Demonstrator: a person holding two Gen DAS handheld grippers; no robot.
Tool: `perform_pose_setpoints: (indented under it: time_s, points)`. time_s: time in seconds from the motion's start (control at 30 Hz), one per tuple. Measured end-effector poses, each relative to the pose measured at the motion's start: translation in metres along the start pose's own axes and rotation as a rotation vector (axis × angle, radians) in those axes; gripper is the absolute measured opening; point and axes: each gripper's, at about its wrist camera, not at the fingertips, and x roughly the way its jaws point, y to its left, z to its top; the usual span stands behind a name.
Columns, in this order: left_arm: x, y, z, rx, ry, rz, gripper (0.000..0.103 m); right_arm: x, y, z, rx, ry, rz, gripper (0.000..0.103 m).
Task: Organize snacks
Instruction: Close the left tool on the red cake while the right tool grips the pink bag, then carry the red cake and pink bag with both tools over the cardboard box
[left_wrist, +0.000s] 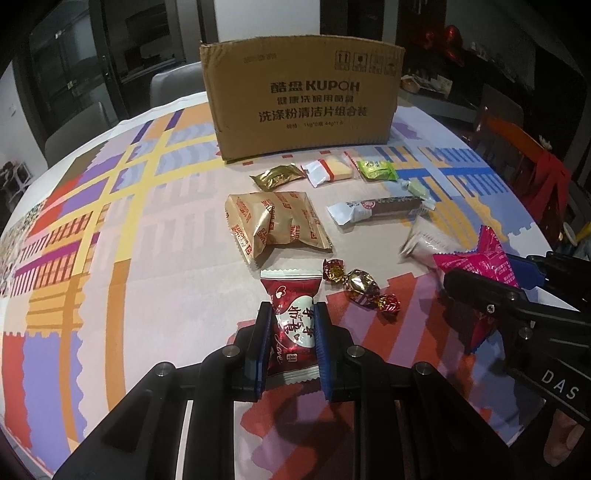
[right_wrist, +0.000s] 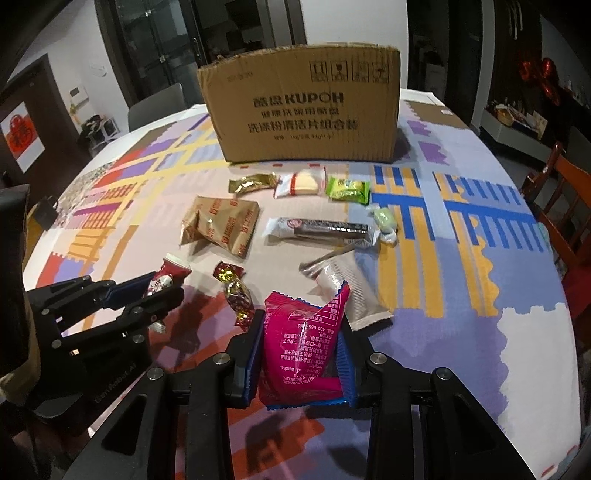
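Note:
My left gripper (left_wrist: 292, 308) is shut on a red and white heart-print candy packet (left_wrist: 293, 325), held just above the patterned tablecloth (left_wrist: 129, 229). In the right wrist view that gripper (right_wrist: 162, 288) shows at the left with the red packet (right_wrist: 173, 271) sticking out of it. My right gripper (right_wrist: 302, 321) is shut on a crumpled pink snack packet (right_wrist: 299, 347), lifted off the cloth. The left wrist view shows it (left_wrist: 476, 280) at the right with the pink packet (left_wrist: 480, 258). A brown cardboard box (left_wrist: 301, 99) stands upright at the far side.
Loose snacks lie between me and the box: a gold biscuit bag (left_wrist: 273, 225), a foil twist candy (left_wrist: 360, 286), a long dark bar (left_wrist: 376, 208), a silvery sachet (left_wrist: 424, 242), a small gold packet (left_wrist: 277, 177), a white-yellow packet (left_wrist: 328, 170), a green packet (left_wrist: 376, 170). A wooden chair (right_wrist: 565, 192) stands at the right.

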Motion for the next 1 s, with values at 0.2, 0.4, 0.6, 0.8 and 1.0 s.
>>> perform_pose_setpoints:
  time_s: [0.2,0.4,0.6,0.8,1.0]
  points:
    - [-0.013,-0.001,0.005,-0.024,-0.019,0.013,0.023,-0.014,-0.001,0.006,-0.013,-0.035,0.004,0.036]
    - [-0.025,-0.003,0.013,-0.047,-0.035,0.022,0.023,-0.024,-0.007,0.014,-0.016,-0.057,0.009,0.036]
    - [-0.037,-0.001,0.028,-0.083,-0.052,0.037,0.023,-0.034,-0.009,0.03,-0.034,-0.087,0.019,0.036]
    - [-0.048,0.002,0.041,-0.11,-0.072,0.052,0.022,-0.044,-0.009,0.046,-0.053,-0.116,0.035,0.036]
    - [-0.058,0.003,0.056,-0.109,-0.1,0.071,0.022,-0.052,-0.008,0.063,-0.057,-0.145,0.052,0.036]
